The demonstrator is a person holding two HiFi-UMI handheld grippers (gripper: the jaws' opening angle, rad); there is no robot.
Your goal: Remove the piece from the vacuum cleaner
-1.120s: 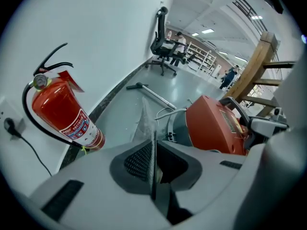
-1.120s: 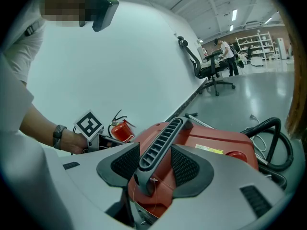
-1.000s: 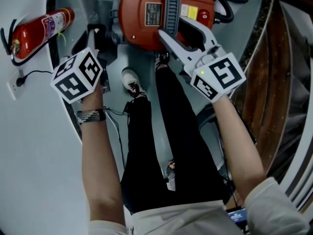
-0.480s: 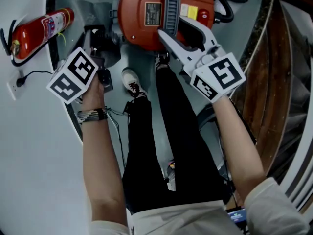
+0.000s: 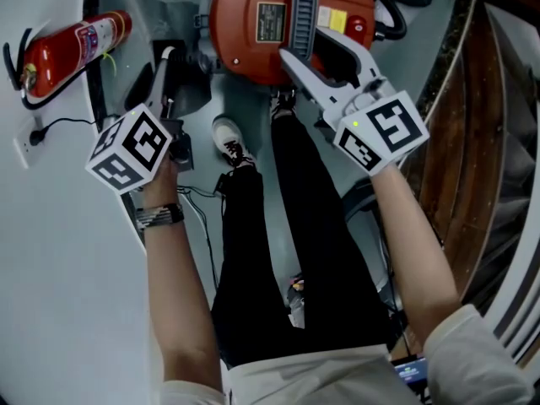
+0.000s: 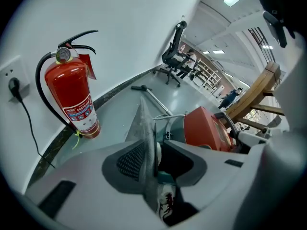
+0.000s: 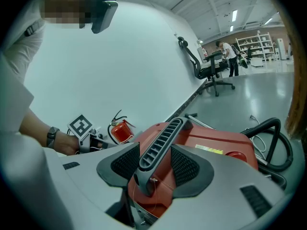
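**Vacuum cleaner on the floor, one gripper on its handle, one letting go of the piece**

Grey polished floor [image 6: 112, 111], with a white wall [image 6: 120, 28] running along it.

At the left gripper [image 6: 157, 163] the jaws are apart and have just been opening. A thin grey piece [image 6: 144, 128] stands edge-on between them. It lies against the pad on the left of the left gripper view, and the other pad is clear of it. The piece runs away from the jaws, down toward the floor. It sits just beside the red vacuum cleaner [image 6: 208, 128], on the side nearer the wall. Cannot tell whether it is attached to the body.

At the right gripper [image 7: 156, 166] the jaws are clamped on the grey ribbed handle [image 7: 163, 135], which runs across the top of the red body. One dark pad is on each side of it. A yellow label is on the top of the body, right of the handle.

Further out:
- A black hose [image 7: 274, 137] loops off the far side of the body.
- A red fire extinguisher [image 6: 72, 99] stands upright against the wall, well apart from the vacuum cleaner.
- A black plug [image 6: 13, 86] sits in a wall socket near it, with its cord hanging down.
- In the head view, legs in dark trousers reach toward the vacuum cleaner between the two arms. One white shoe [image 5: 226, 137] is on the floor just short of the body.
- A watch band [image 5: 160, 215] is on the left wrist.
- A black office chair [image 6: 175, 56] stands far down the room.
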